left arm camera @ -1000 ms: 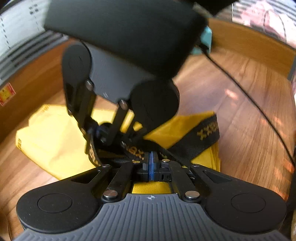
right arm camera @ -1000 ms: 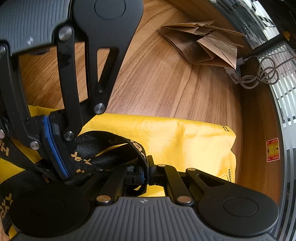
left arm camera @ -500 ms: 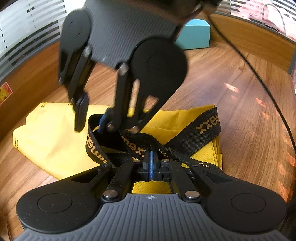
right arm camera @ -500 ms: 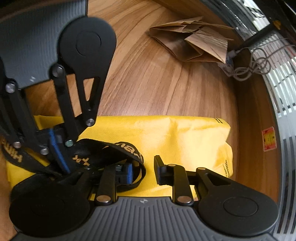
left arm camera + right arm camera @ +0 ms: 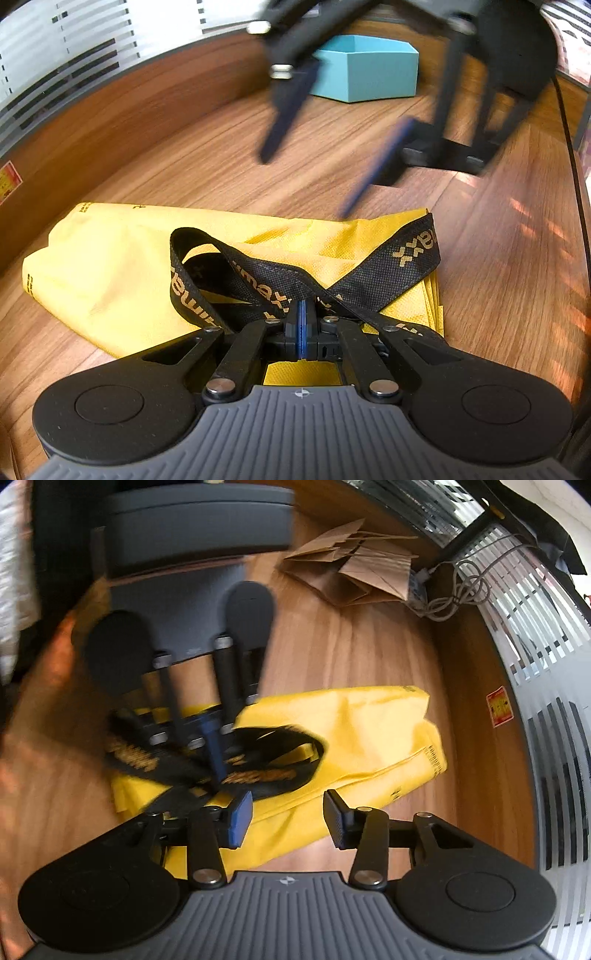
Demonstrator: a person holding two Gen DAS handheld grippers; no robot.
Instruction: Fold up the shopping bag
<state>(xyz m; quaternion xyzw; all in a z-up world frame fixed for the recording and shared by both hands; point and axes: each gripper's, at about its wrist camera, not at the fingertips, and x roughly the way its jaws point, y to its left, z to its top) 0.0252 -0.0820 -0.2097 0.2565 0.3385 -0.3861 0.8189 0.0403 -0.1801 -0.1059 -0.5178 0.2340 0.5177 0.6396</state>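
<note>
Right gripper [image 5: 288, 821] risen, opening, off handles [image 5: 280, 284].

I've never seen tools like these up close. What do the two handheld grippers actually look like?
Both match. The left gripper and right gripper each have a ribbed grey body with a small cross mark, two round black discs, black linkage bars with silver rivets, and jaws lined with blue pads. No sleeves or hands show.

A wooden table [image 5: 480, 295] carries a yellow shopping bag [image 5: 110, 266], teal box [image 5: 365, 70], and paper bags [image 5: 351, 568].
</note>
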